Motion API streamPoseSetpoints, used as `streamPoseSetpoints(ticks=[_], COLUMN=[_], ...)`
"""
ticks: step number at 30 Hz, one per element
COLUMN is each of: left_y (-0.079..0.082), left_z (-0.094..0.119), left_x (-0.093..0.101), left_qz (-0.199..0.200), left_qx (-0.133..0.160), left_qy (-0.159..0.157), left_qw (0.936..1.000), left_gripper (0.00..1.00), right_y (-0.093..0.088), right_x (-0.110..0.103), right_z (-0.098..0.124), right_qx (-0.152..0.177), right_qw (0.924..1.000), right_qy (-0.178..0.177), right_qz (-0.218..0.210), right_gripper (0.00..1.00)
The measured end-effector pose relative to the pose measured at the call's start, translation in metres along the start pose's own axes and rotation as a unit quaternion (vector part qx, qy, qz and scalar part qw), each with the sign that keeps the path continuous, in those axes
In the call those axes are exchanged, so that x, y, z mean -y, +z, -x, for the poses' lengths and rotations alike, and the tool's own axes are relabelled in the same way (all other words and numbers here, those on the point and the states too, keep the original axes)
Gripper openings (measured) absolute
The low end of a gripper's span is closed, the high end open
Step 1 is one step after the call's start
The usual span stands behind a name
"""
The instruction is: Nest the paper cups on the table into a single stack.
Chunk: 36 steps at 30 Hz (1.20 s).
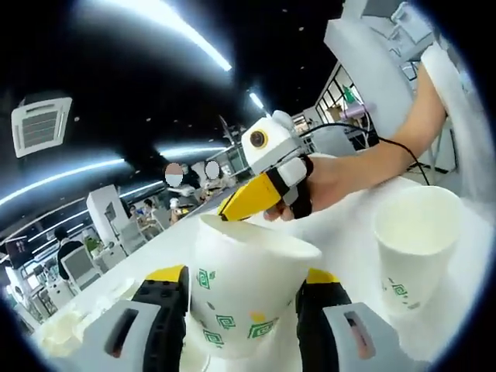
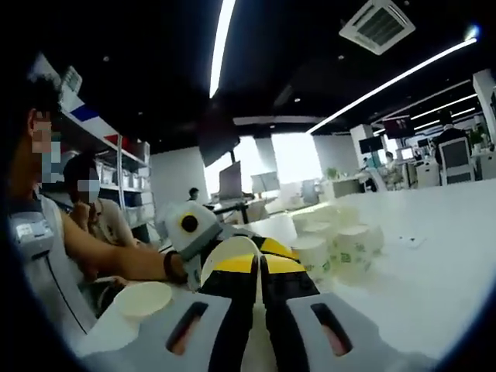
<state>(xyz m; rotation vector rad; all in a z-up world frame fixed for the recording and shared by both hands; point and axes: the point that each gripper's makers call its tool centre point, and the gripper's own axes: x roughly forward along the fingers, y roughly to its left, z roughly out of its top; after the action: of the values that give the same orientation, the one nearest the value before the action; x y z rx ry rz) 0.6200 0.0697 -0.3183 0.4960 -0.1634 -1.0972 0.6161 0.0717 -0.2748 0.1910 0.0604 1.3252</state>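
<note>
Gripping a paper cup (image 1: 246, 291) between the left gripper (image 1: 242, 298) jaws, near; right gripper (image 2: 260, 279) pressed together, empty. Next: lowering it into the cup standing right (image 1: 416, 248) on the table (image 1: 349, 232).

bright ceiling strip lights (image 1: 167, 23) flare against a dark ceiling, with soft focus and heavy fisheye bending at the edges.

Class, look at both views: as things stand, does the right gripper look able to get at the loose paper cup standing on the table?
Probably not yet. The right gripper has its jaws shut with nothing between them, so it must open first. Otherwise the loose cup stands upright on the white table with nothing crowding it; the left gripper holds another cup.
</note>
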Motion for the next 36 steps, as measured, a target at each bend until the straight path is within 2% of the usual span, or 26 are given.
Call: streamPoseSetpoints(ticks=[2, 6, 7, 9, 10, 11, 12, 15, 17, 20, 23, 25, 28, 30, 33, 36], left_y=[0.002, 0.008, 0.009, 0.008, 0.01, 0.011, 0.011, 0.013, 0.015, 0.02, 0.017, 0.012, 0.004, -0.001, -0.006, -0.011], left_z=[0.001, 0.003, 0.004, 0.007, 0.01, 0.012, 0.014, 0.018, 0.018, 0.016, 0.011, 0.007, 0.002, -0.001, -0.002, -0.003], left_x=[0.002, 0.001, 0.002, -0.001, -0.003, -0.005, -0.007, -0.01, -0.01, -0.002, 0.005, 0.011, 0.022, 0.025, 0.025, 0.021], left_qz=[0.002, 0.002, 0.001, -0.004, -0.001, 0.006, 0.011, 0.039, 0.054, 0.096, 0.119, 0.126, 0.151, 0.156, 0.177, 0.211], left_qx=[-0.001, 0.014, 0.016, 0.011, 0.02, 0.025, 0.025, 0.04, 0.048, 0.064, 0.059, 0.046, 0.028, 0.022, 0.011, 0.007], left_qy=[-0.001, 0.001, 0.0, 0.003, 0.006, 0.008, 0.009, 0.011, 0.01, -0.013, -0.029, -0.044, -0.068, -0.07, -0.072, -0.068], left_qw=[1.0, 0.9999, 0.9999, 0.9999, 0.9998, 0.9996, 0.9996, 0.9984, 0.9974, 0.9932, 0.9907, 0.99, 0.9858, 0.9851, 0.9816, 0.9752], left_gripper=[0.57, 0.57, 0.57, 0.56, 0.56, 0.56, 0.56, 0.56, 0.55, 0.55, 0.55, 0.55, 0.56, 0.56, 0.56, 0.56], right_y=[0.002, 0.006, 0.004, 0.0, 0.001, 0.003, 0.004, 0.019, 0.023, 0.021, 0.016, 0.013, 0.004, 0.002, 0.001, 0.004], right_x=[-0.002, -0.003, -0.002, -0.007, -0.009, -0.009, -0.009, -0.01, -0.011, -0.009, 0.0, 0.004, 0.001, -0.002, -0.007, -0.005], right_z=[0.001, 0.003, 0.005, 0.007, 0.008, 0.01, 0.011, 0.014, 0.018, 0.022, 0.027, 0.03, 0.029, 0.027, 0.026, 0.026], right_qx=[0.006, 0.019, 0.014, 0.003, 0.007, 0.01, 0.012, 0.048, 0.062, 0.065, 0.067, 0.065, 0.04, 0.035, 0.032, 0.035], right_qw=[1.0, 0.9996, 0.9994, 0.9988, 0.9988, 0.9985, 0.9984, 0.9969, 0.9962, 0.9957, 0.996, 0.9964, 0.9968, 0.9966, 0.9963, 0.9961], right_qy=[0.007, 0.023, 0.022, 0.025, 0.026, 0.026, 0.027, 0.034, 0.039, 0.042, 0.038, 0.04, 0.048, 0.053, 0.055, 0.054], right_qz=[0.001, -0.005, 0.021, 0.042, 0.042, 0.046, 0.048, 0.052, 0.047, 0.051, 0.047, 0.036, 0.049, 0.052, 0.057, 0.061], right_gripper=[0.03, 0.04, 0.04, 0.11, 0.17, 0.21, 0.21, 0.25, 0.28, 0.29, 0.31, 0.34, 0.42, 0.48, 0.49, 0.48])
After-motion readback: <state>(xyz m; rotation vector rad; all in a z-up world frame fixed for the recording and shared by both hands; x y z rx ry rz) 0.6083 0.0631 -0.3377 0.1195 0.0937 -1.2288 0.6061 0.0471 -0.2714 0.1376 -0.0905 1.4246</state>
